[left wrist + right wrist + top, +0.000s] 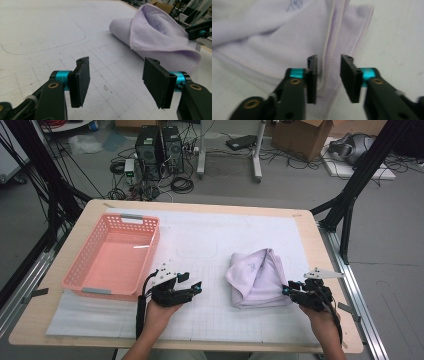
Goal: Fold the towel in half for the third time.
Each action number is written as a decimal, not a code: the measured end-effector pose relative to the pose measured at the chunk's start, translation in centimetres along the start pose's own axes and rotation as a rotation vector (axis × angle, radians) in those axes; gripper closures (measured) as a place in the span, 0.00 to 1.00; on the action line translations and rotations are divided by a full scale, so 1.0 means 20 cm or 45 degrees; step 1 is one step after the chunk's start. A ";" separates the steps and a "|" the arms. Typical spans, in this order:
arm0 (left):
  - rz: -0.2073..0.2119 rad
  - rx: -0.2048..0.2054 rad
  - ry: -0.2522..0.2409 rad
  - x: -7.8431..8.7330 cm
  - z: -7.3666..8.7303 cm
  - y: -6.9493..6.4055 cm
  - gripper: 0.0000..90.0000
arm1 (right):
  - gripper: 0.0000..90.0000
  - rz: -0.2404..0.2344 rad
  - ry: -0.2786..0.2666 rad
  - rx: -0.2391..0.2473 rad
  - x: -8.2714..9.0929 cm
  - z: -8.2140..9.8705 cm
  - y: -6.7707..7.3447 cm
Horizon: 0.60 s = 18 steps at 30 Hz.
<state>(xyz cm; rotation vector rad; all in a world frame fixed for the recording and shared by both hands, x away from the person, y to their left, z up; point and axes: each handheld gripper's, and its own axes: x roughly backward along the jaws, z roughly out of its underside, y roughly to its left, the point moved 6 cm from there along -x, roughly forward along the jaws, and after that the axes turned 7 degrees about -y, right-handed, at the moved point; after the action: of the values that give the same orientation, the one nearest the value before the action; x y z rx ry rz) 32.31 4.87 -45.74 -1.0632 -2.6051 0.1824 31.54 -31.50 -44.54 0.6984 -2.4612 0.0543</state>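
Observation:
A lilac towel [257, 277] lies folded over and bunched on the white gridded mat, right of centre. My right gripper [287, 289] is at its near right edge. In the right gripper view the jaws [328, 58] stand apart, and the towel's [274, 37] stitched hem runs up between them with a gap on each side. My left gripper [192, 287] rests low over the mat left of the towel, pointing toward it. It is open [117, 60] with only bare mat between its pads, and the towel [155, 37] lies ahead of it.
A pink plastic basket [149, 255] stands on the left part of the table with nothing in it. The white mat [200, 230] covers most of the wooden tabletop [320, 250]. Black frame posts stand at both sides, with cables and boxes on the floor beyond.

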 end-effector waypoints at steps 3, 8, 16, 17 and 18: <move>-0.002 0.004 -0.001 0.00 0.00 0.00 0.43 | 0.66 -0.012 -0.017 0.010 -0.04 0.00 0.01; -0.001 0.005 0.000 0.01 0.01 0.00 0.43 | 0.94 -0.024 0.113 0.042 -0.09 0.07 0.01; -0.004 0.001 -0.012 0.01 0.00 0.01 0.43 | 0.67 0.040 0.041 0.069 -0.01 0.03 0.01; -0.004 0.005 -0.016 0.01 0.00 0.01 0.43 | 0.66 0.031 0.002 0.081 -0.02 0.00 0.02; -0.007 0.004 -0.017 0.01 0.00 0.01 0.43 | 0.65 0.019 -0.018 0.090 -0.02 -0.02 0.04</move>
<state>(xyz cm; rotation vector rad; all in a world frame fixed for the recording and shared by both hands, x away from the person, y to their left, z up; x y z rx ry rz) 32.30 5.25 -45.68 -1.0579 -2.6186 0.1927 31.73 -30.59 -44.27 0.7129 -2.4884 0.1428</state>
